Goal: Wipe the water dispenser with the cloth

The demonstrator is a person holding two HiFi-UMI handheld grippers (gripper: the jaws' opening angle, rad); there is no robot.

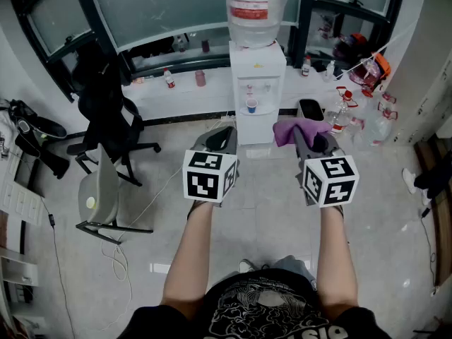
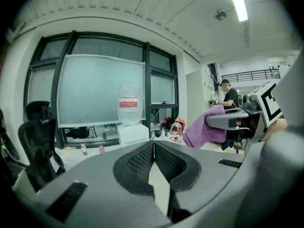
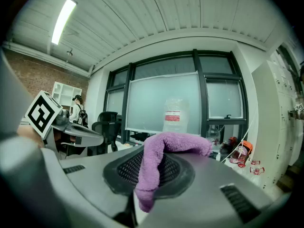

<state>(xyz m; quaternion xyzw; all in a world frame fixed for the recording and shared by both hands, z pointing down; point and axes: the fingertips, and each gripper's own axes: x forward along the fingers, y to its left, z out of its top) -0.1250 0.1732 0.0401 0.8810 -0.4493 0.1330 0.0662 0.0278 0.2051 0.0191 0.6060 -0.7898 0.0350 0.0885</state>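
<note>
A white water dispenser [image 1: 257, 90] with a clear bottle [image 1: 255, 9] on top stands against the window wall, ahead of both grippers; it also shows as the dispenser [image 2: 132, 133] and the bottle [image 3: 176, 115] in the gripper views. My right gripper [image 1: 305, 134] is shut on a purple cloth [image 1: 299, 128], which drapes over its jaws [image 3: 164, 160]. My left gripper [image 1: 222, 137] is shut with nothing in it; its jaws meet at the tips [image 2: 153, 144]. Both are held in the air some way short of the dispenser.
A black office chair [image 1: 106, 115] and a grey chair [image 1: 99, 196] stand to the left. Small bottles [image 1: 169, 78] sit on the window ledge. A dark bin [image 1: 309, 109] and red-capped bottles and bags [image 1: 360, 97] lie right of the dispenser. A person [image 2: 230, 99] stands farther off.
</note>
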